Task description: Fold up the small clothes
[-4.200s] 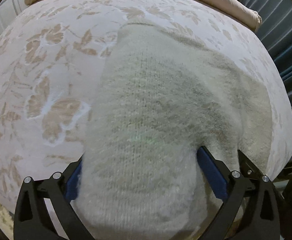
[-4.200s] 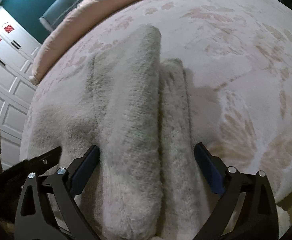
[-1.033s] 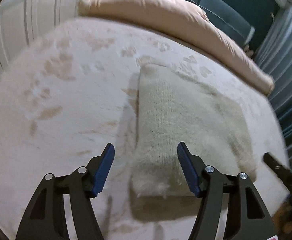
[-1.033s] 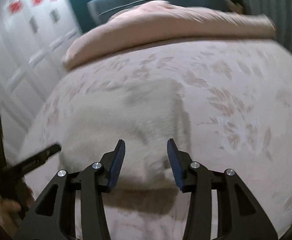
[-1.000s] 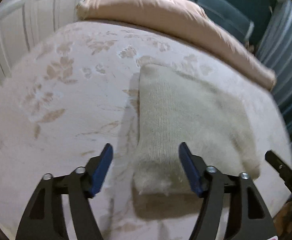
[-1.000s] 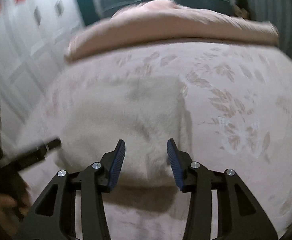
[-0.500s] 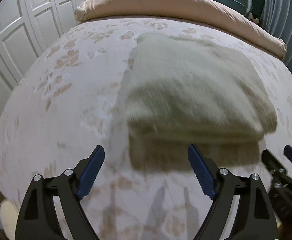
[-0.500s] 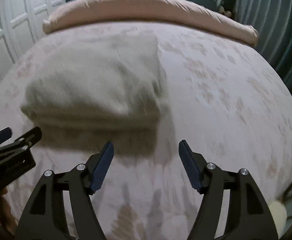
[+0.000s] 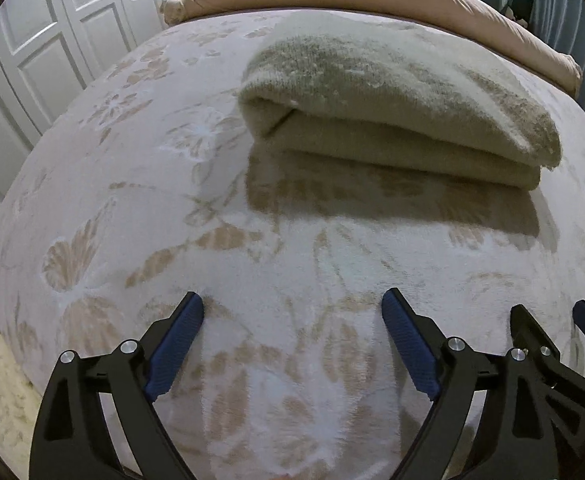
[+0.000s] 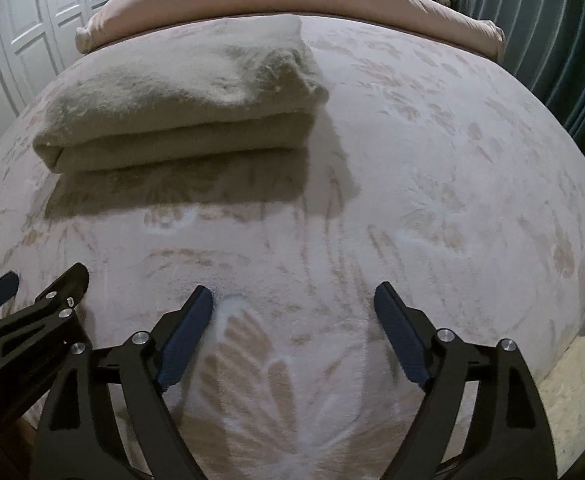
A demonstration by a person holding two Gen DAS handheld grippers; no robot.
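Left gripper: jaws wide, empty, low over the bed near its front edge. Right gripper: likewise wide and empty. Sweater: cream knit, folded in stacked layers, mid-bed toward the far edge. Advice: judged finished; withdraw without brushing the bundle.

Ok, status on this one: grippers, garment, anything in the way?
Left gripper open, empty. Right gripper open, empty. Knit garment folded, lying on the floral bedspread ahead of both. Nothing between grippers and garment.
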